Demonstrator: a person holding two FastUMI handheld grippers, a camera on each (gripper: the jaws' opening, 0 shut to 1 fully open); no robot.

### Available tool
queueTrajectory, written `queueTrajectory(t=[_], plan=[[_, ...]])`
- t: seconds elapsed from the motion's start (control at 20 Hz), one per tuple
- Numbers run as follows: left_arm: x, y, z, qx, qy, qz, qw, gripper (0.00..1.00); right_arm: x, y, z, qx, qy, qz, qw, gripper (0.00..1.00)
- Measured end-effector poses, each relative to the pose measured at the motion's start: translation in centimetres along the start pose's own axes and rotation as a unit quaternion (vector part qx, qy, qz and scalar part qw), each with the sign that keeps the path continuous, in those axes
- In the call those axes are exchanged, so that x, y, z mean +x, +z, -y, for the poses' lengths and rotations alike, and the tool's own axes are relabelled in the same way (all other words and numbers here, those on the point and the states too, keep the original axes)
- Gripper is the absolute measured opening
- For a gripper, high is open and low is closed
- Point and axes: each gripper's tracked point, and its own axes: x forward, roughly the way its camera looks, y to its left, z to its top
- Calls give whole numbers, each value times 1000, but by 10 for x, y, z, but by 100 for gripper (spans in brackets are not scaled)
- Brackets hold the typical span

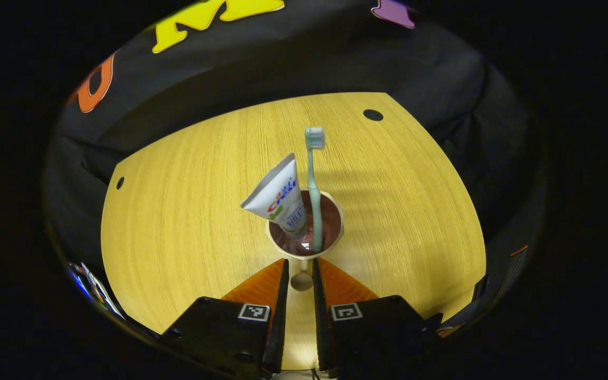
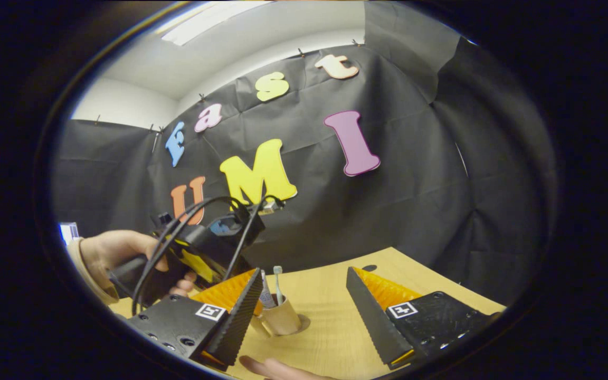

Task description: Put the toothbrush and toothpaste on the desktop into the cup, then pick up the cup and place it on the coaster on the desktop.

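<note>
Cup [image 1: 331, 221]: sits dead ahead of left gripper [image 1: 300, 261], just past the fingertips, with handle [image 1: 301, 281] pointing straight back into the gap. Closed down to a narrow slot on that handle, both fingers seemingly touching it, so prob. a firm pinch; nothing else held. Nearer by far than right gripper [image 2: 304, 270], which hangs off to the side, spread wide and empty, facing the booth wall more than the counter [image 1: 177, 211].

Stands upright, long axis vertical, mouth up. Looks ceramic: pale cream outside, glossy dark brown inside, rim flared, small loop handle. Carries toothpaste [image 1: 280, 200], a soft white printed tube, cap end down and flat crimped end up, leaning left against the rim. Carries toothbrush [image 1: 313, 195] too: slim pale-green plastic, near vertical, bristle head on top, well above the rim. Both top-heavy and loose inside, so likely to rattle or tip out if tilted.

From the right gripper view: stands by a hand [image 2: 119, 250] gripping the left gripper's handle, cables looping over it. Shows a thin round disc at the base, poss. the coaster [image 2: 302, 322]; can't tell whether resting on it or just above. If so, placing step about done; release then needs only opening and backing off along the handle's line.

Counter: pale wood grain, smooth, matt, w/ small dark round holes.
</note>
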Motion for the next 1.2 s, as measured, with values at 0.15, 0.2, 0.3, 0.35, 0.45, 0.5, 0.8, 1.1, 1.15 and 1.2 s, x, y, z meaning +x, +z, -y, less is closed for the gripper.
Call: queueTrajectory(t=[0.15, 0.2, 0.3, 0.35, 0.45, 0.5, 0.8, 1.1, 1.15, 1.2], plan=[[0, 0, 0, 0, 0, 0, 1000, 25, -3, -2, -5, -13, 2, 1, 1000, 92], [0, 0, 0, 0, 0, 0, 1000, 25, -3, -2, -7, -13, 4, 0, 1000, 92], [-4, -4, -1, 1, 1, -14, 1000, 27, -2, -5, -11, -14, 5, -4, 1000, 95], [-16, -10, -5, -6, -7, 1, 1000, 25, -1, -7, -13, -16, 6, -7, 1000, 92], [-31, -14, -16, -13, -3, 37, 999, 31, 0, -13, -19, -20, 10, -14, 1000, 92], [-34, -18, -20, -17, -1, 53, 998, 27, 0, -15, -21, -25, 13, -17, 999, 92], [-52, -41, -47, -61, 15, 157, 986, 39, -2, -19, -30, -51, 12, -20, 998, 95], [-77, -49, -70, -62, 44, 250, 965, 47, -12, -24, -44, -97, 3, -25, 995, 95], [-81, -49, -72, -55, 51, 266, 961, 48, -14, -27, -49, -104, 6, -30, 994, 92], [-83, -48, -70, -50, 50, 282, 957, 49, -17, -28, -53, -108, 9, -34, 993, 92]])
